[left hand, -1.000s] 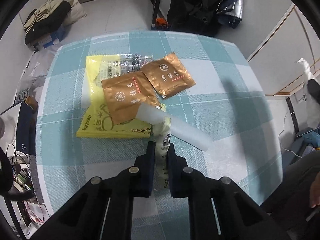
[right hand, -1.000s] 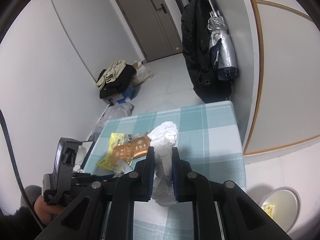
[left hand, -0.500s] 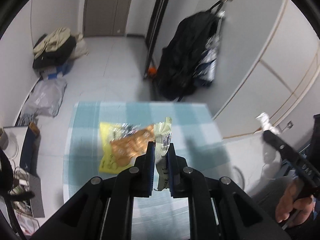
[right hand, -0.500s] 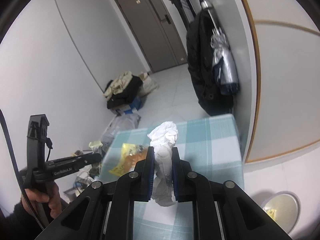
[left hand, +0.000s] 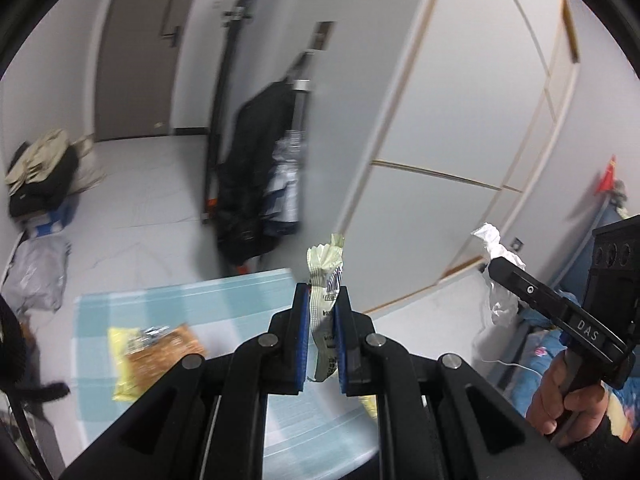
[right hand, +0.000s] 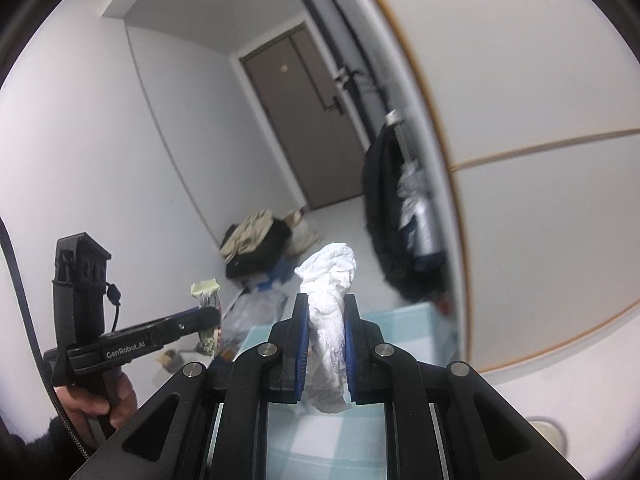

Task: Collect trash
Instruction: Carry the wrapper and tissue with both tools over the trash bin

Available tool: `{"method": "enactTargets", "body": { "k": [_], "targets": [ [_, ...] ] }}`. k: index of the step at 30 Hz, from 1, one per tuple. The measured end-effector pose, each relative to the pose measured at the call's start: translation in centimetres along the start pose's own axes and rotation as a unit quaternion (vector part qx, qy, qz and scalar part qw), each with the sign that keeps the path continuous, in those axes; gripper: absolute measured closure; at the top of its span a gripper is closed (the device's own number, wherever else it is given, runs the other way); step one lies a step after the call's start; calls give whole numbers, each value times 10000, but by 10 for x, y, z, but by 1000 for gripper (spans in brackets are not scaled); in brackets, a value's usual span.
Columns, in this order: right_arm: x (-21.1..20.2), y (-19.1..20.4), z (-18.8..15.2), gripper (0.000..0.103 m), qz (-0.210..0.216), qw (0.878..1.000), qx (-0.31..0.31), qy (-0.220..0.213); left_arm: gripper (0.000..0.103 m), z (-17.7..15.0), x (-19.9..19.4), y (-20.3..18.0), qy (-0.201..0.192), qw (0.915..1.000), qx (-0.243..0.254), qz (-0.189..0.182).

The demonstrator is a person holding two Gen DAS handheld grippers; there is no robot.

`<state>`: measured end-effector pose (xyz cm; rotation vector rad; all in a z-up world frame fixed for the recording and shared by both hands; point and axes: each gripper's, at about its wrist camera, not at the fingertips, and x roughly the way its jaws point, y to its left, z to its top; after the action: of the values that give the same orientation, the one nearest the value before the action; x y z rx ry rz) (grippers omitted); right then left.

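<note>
My left gripper (left hand: pixel 322 300) is shut on a pale green snack wrapper (left hand: pixel 326 276) and holds it high above the checked table (left hand: pixel 224 300). It also shows in the right wrist view (right hand: pixel 212 316), with the wrapper (right hand: pixel 207 300) sticking up. My right gripper (right hand: pixel 326 312) is shut on a crumpled white tissue (right hand: pixel 330 280); it shows at the right of the left wrist view (left hand: pixel 500 264) with the tissue (left hand: pixel 496 248). A yellow packet (left hand: pixel 124 360) and brown sachets (left hand: pixel 168 346) lie on the table, far below.
A black coat (left hand: pixel 256 180) and a folded umbrella (left hand: pixel 286 184) hang by the wall beyond the table. Bags and clothes (left hand: pixel 40 176) lie on the floor at the left. A round bin (right hand: pixel 546 434) stands on the floor at the lower right.
Both grippers have risen well above the table, and both views now tilt up toward the walls. The left one lifted the green wrapper off the pile. The right keeps the tissue.
</note>
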<state>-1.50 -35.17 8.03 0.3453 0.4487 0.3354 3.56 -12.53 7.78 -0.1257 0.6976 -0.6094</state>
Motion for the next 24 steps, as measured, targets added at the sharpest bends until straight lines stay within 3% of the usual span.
{"method": "enactTargets", "body": {
  "k": [7,15,20,24],
  "targets": [
    [-46,-57,2,89,-600,9975,302,-217,96,8,36,-58,317,9974,248,-599],
    [-67,-138,-23,89,-1417,9863,839,-44,96,-2,96,-93,1002,9886,352,-1068],
    [-62,-195,-56,89,-1768,9741,1382,274,96,-14,148,-98,1671,9767,261,-1319],
    [-43,-228,-85,89,-1876,9639,1781,631,96,-31,194,-102,2270,9623,154,-1490]
  ]
}}
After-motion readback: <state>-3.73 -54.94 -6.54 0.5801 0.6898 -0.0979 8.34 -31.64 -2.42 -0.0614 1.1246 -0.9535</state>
